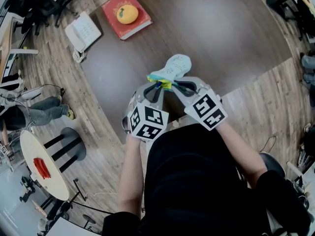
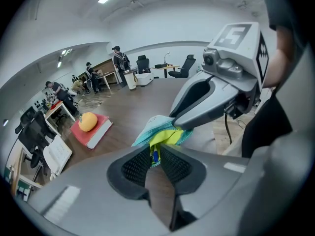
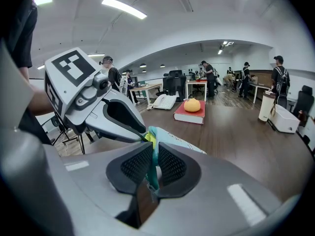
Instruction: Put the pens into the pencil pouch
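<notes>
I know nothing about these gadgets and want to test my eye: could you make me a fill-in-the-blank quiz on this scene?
The orange sits on a red ___. The pencil pouch, its edge pinched in the right gripper, has a ___ lining. In the head view, the white telephone lies to the ___ of the orange.
Missing words: book; yellow; left.

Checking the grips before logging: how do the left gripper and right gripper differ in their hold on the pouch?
The left gripper has the yellow lining of the pouch and something blue between its jaws; the right gripper pinches the teal edge. The left's jaws look wider than the right's. Both meet at the pouch's mouth.
</notes>
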A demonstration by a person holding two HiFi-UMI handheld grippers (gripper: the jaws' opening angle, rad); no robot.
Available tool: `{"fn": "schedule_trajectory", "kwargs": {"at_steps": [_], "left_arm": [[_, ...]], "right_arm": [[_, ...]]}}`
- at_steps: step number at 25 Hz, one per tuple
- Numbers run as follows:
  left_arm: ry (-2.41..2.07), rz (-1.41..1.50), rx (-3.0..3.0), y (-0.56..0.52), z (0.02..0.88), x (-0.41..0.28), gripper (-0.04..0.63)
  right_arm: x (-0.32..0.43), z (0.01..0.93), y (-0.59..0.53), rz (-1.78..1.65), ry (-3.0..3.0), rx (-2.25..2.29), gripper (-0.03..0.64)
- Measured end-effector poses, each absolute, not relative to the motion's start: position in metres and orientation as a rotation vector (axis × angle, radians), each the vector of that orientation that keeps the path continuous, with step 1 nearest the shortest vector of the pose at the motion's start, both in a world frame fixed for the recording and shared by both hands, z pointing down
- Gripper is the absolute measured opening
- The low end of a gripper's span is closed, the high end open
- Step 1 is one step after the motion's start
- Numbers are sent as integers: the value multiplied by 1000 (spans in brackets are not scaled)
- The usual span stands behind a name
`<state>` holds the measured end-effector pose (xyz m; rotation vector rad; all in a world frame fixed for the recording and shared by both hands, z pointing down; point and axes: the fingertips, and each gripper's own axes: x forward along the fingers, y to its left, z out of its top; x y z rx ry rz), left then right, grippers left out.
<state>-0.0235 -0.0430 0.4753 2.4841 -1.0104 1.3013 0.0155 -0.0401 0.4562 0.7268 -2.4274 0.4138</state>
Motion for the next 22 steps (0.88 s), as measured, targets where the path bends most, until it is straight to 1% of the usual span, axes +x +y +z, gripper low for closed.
{"fn": "schedule_trajectory", "kwargs": {"at_steps": [22], "left_arm": [[-1227, 1183, 2475, -40, 441, -62, 51]], "right_arm": [[15, 440, -57, 331, -2415, 785, 38]]}}
